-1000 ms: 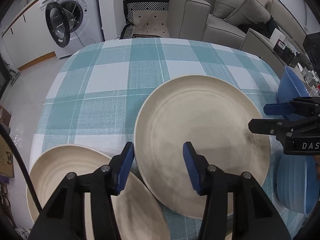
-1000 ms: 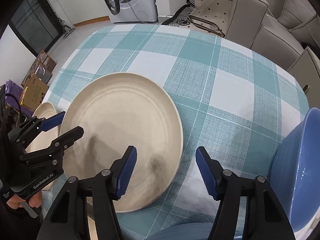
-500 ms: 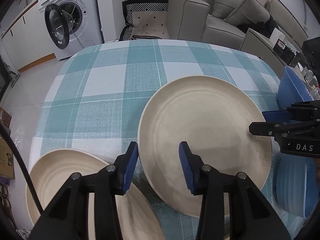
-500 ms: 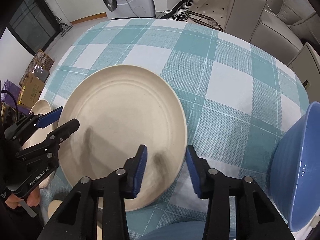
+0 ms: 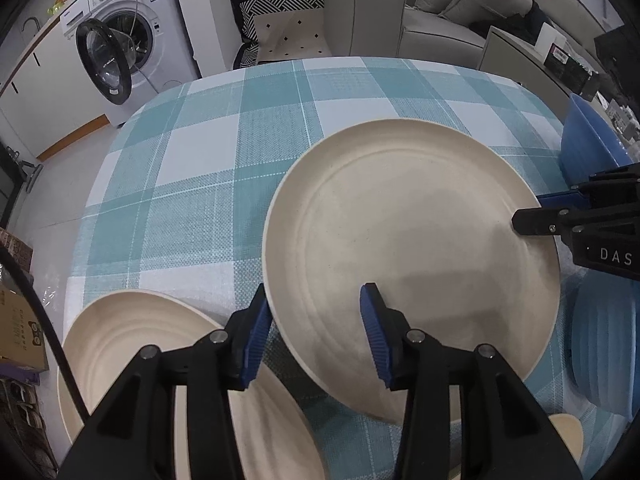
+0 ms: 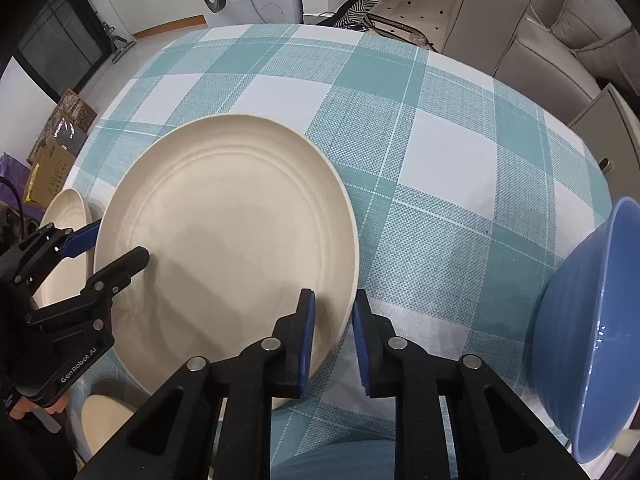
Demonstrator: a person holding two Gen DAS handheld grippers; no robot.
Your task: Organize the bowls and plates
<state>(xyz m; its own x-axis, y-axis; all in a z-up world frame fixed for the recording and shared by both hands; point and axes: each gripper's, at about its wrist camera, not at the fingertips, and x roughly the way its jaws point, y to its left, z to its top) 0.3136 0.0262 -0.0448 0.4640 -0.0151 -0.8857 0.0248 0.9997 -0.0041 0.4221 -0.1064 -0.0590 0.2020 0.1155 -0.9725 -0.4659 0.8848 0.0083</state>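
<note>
The big cream plate (image 6: 224,236) sits on the checked tablecloth (image 6: 440,168); the right gripper (image 6: 334,336) pinches its near edge tight; the left gripper (image 5: 312,340) straddles the other edge, its fingers on either side of the rim.

A washing machine (image 5: 132,44) with open door, grey sofa (image 5: 404,8) and cardboard boxes (image 6: 56,160).
</note>
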